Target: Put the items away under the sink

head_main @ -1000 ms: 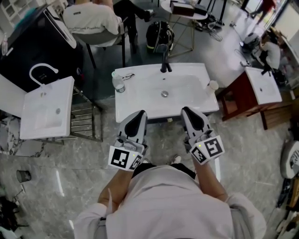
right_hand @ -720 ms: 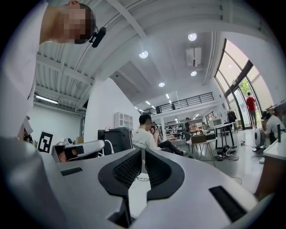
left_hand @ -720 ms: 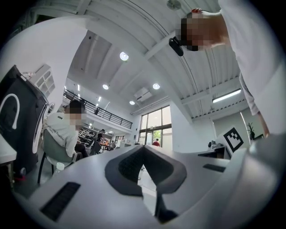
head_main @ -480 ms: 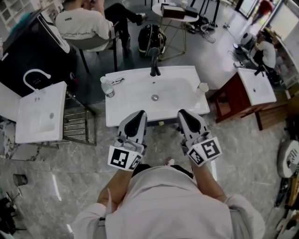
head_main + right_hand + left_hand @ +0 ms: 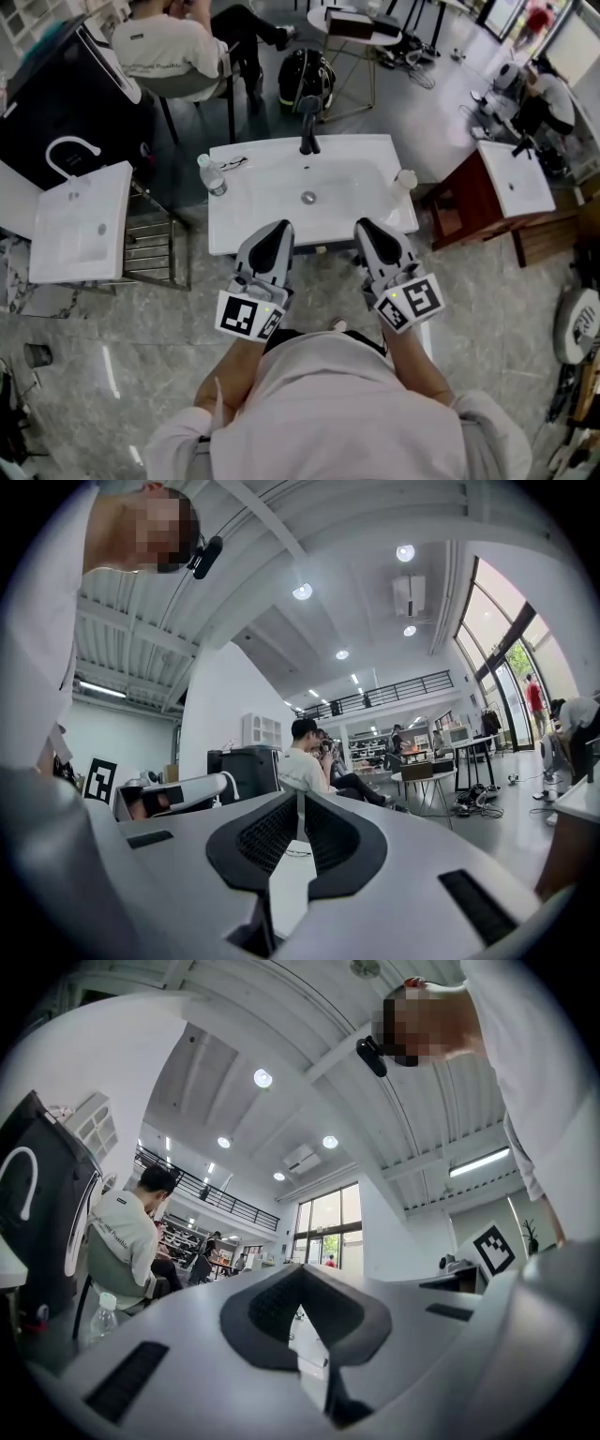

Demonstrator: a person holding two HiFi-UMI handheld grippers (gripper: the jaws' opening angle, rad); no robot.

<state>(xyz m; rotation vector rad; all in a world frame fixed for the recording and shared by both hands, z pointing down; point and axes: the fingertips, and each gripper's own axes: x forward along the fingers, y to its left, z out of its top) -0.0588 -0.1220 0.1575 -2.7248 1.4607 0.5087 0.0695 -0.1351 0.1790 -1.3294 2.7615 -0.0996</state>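
Observation:
A white sink [image 5: 272,211] with a black faucet [image 5: 307,127] stands straight ahead in the head view. On its rim are a clear water bottle [image 5: 208,175] at the left, a pair of glasses [image 5: 232,163] behind that, and a small cup [image 5: 405,178] at the right. My left gripper [image 5: 278,230] and right gripper [image 5: 367,227] hover side by side at the sink's front edge, both shut and holding nothing. In the left gripper view the left gripper [image 5: 298,1271] points level across the room, and the bottle [image 5: 103,1312] shows low at the left. The right gripper [image 5: 300,797] does the same.
A second white sink [image 5: 80,220] and a metal rack [image 5: 159,248] stand to the left. A dark wooden cabinet with a basin [image 5: 506,187] is on the right. Behind the sink are a seated person [image 5: 169,47], a black backpack [image 5: 305,75] and a round table [image 5: 361,23].
The head camera has shifted, so the sink sits a little further left in view. Both grippers keep the same shut pose in front of it.

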